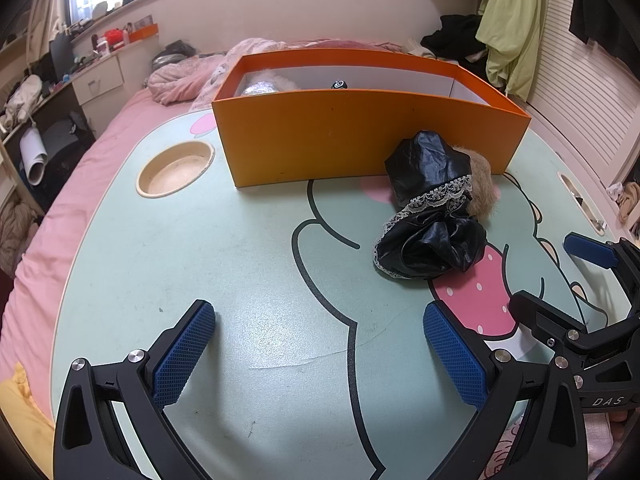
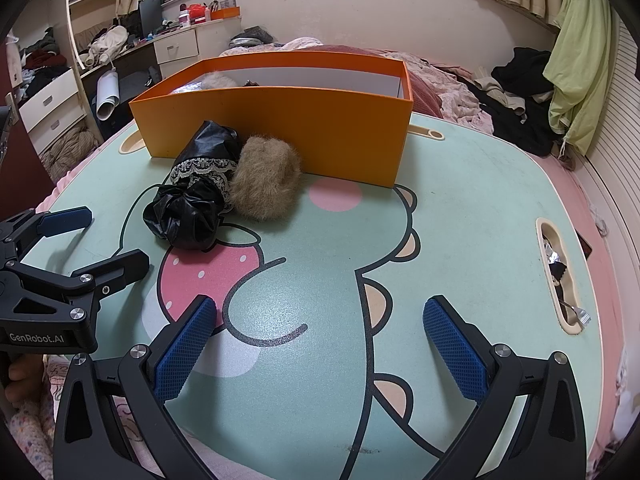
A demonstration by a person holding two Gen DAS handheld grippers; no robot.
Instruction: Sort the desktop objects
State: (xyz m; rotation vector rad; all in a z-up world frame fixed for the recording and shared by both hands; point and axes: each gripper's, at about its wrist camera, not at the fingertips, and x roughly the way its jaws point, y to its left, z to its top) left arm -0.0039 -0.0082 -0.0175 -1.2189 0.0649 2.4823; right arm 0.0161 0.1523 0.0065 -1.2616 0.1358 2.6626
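Left gripper [image 1: 320, 356]: I hold it low over the table with its blue fingers spread wide apart, nothing between them.
Right gripper [image 2: 320, 354]: mine too, fingers spread apart and empty, beside the left one.
Table [image 1: 240, 248]: pale green with a cartoon print.
Box [image 1: 360, 140]: orange, open-topped, at the far side of the table.
Black bag [image 1: 432, 208]: crumpled, lace-trimmed, lying just in front of the box.
Fur ball [image 2: 266, 178]: brown, touching the black bag and the box wall.

Left wrist view low over table [image 1: 240, 260], right wrist alongside, both facing orange box [image 1: 320, 140], shared.
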